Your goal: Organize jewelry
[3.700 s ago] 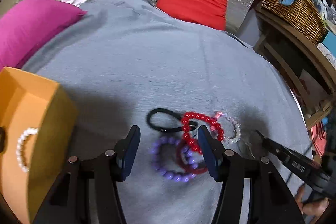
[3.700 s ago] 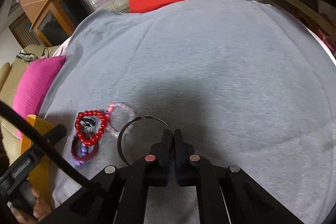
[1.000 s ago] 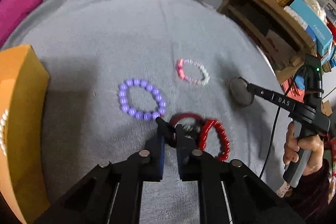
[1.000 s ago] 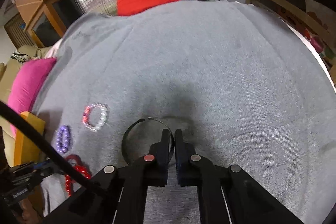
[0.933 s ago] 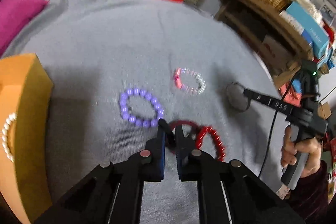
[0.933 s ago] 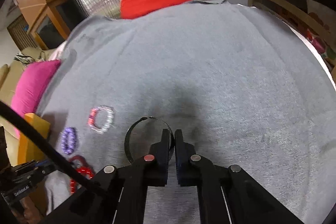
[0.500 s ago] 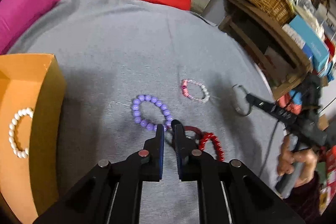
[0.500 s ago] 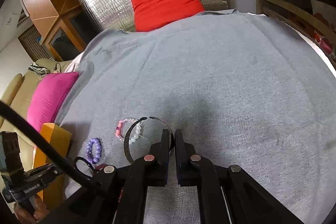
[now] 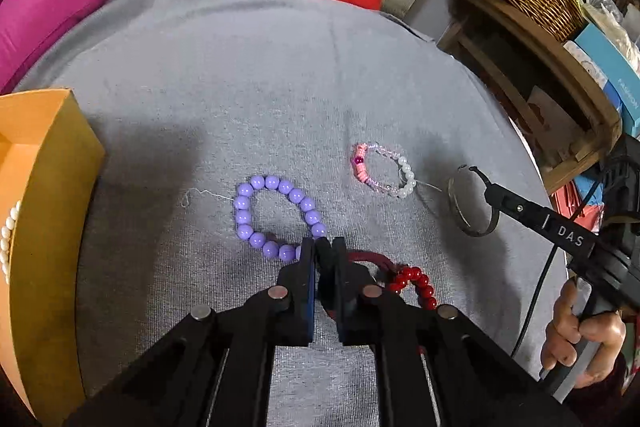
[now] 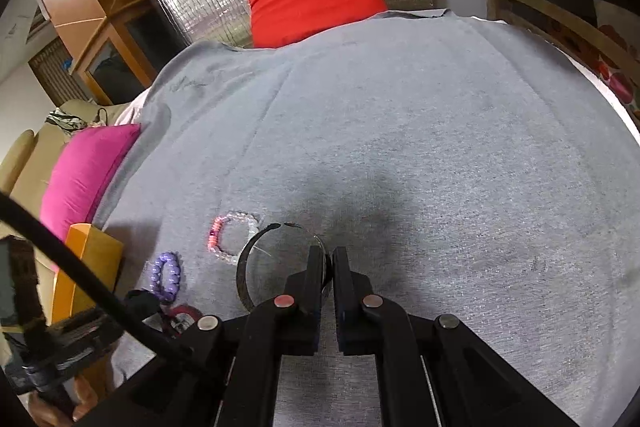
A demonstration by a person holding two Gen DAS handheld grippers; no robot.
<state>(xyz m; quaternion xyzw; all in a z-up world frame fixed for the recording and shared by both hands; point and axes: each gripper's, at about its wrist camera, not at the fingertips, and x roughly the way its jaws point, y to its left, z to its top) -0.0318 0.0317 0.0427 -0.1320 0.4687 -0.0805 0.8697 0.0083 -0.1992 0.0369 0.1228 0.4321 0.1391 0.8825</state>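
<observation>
One white pearl bracelet (image 9: 10, 231) sits in the orange cardboard box (image 9: 52, 227) at nine o'clock. The purple bead bracelet (image 9: 240, 205), pink-and-clear bead bracelet (image 9: 362, 167) and red bead bracelet (image 9: 420, 283) wait on the grey surface (image 9: 240, 87). My right tongs (image 10: 329, 259) clench the thin dark metal bangle (image 10: 242, 267). My left tongs (image 9: 320, 247) have just been closing and are clamped together; on what, I cannot tell.

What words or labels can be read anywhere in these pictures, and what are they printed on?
"DAS": white letters on the black finger of the right gripper, seen from the left wrist camera.
"FASHION": small white letters, only just legible, on the edge of the blue box on the wooden shelf.
Other packages on that shelf carry print too small to read.
The right wrist view shows no readable text.
</observation>
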